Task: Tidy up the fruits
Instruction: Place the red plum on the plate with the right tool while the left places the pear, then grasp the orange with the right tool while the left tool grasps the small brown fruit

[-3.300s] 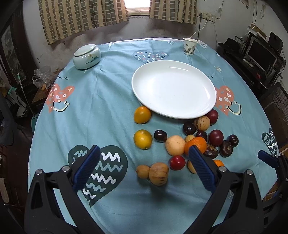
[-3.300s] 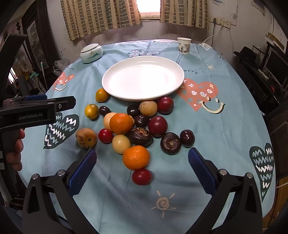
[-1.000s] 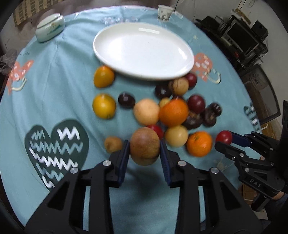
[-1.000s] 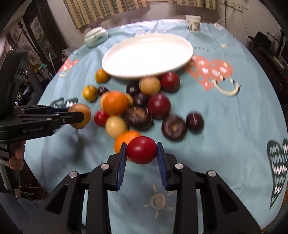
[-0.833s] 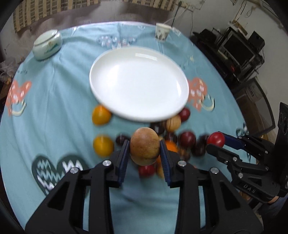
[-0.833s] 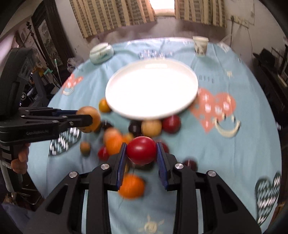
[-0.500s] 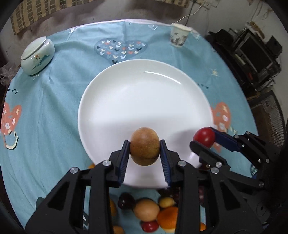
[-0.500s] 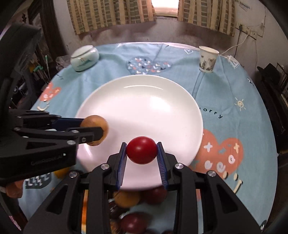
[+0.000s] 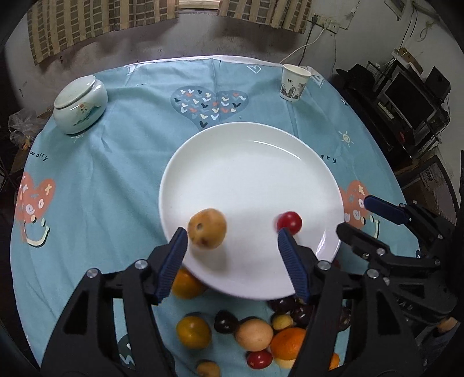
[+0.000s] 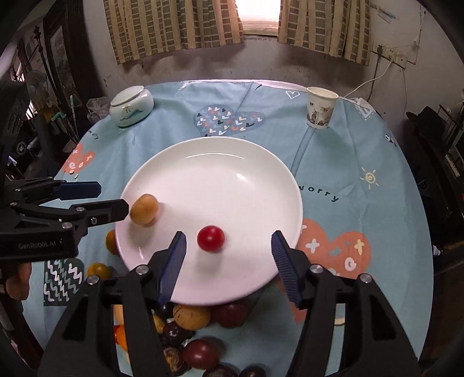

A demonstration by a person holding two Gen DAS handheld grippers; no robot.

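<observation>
On a round table under a pale blue tablecloth (image 10: pixel 362 150) printed with hearts and suns, a large white plate (image 10: pixel 220 174) sits near the middle. Behind it stand a lidded ceramic jar (image 10: pixel 131 108) to the left and a paper cup (image 10: pixel 320 108) to the right. Striped curtains (image 10: pixel 174 26) hang on either side of a bright window, and dark electronics (image 9: pixel 411 98) crowd the right side of the room.

The left gripper (image 9: pixel 233 249) is spread wide over the plate's near edge, holding nothing. A tan round fruit (image 9: pixel 207 224) lies on the plate just beside its left finger; whether they touch is unclear. The right gripper (image 10: pixel 227 255) is likewise wide apart and empty, with a small red fruit (image 10: pixel 210 238) on the plate between its fingers, touching neither.

The remaining fruits (image 9: pixel 255 333), orange, yellow, tan, red and dark purple, lie clustered on the cloth along the plate's near rim.
</observation>
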